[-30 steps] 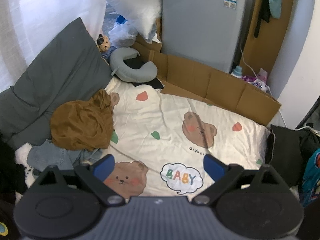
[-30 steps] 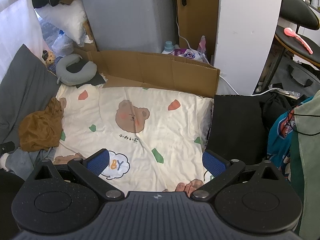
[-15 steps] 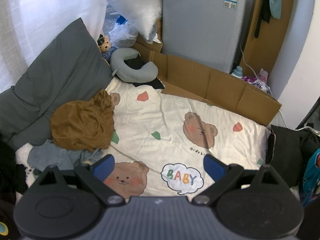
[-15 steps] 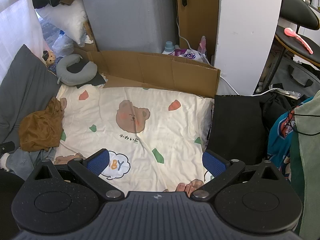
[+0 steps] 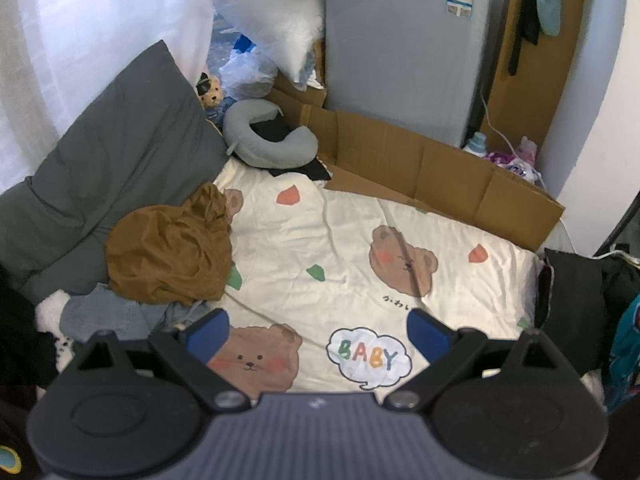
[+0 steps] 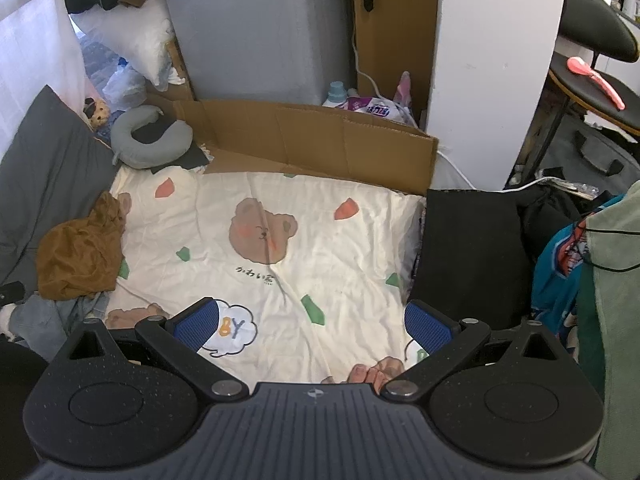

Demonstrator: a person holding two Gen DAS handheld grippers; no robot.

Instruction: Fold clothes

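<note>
**Hovering over the bed, both tongs released**

Looking along the left tongs (image 5: 318, 330), the left wrist view is showing them spread wide and gripping nothing, hanging above a cream quilt (image 5: 340, 240) printed with bears and a "BABY" cloud. A crumpled brown garment (image 5: 168, 256) is lying at the quilt's left edge, resting partly on a blue-grey denim piece (image 5: 104, 316) and touching a grey pillow (image 5: 108, 168). A neck pillow (image 5: 264, 140) is sitting at the far corner, with a cardboard sheet (image 5: 420, 168) standing along the quilt's far side.

Looking along the right tongs (image 6: 314, 324), the right wrist view is showing them likewise spread apart and empty above the quilt (image 6: 320, 240). The brown garment (image 6: 80, 256) is lying well to the left of them, beside the pillow (image 6: 40, 176), with the denim piece (image 6: 36, 316) just below it. A black cloth (image 6: 472, 256) is lying flat against the quilt's right edge. Toes (image 6: 376, 370) are showing on the quilt just behind the tongs.
</note>
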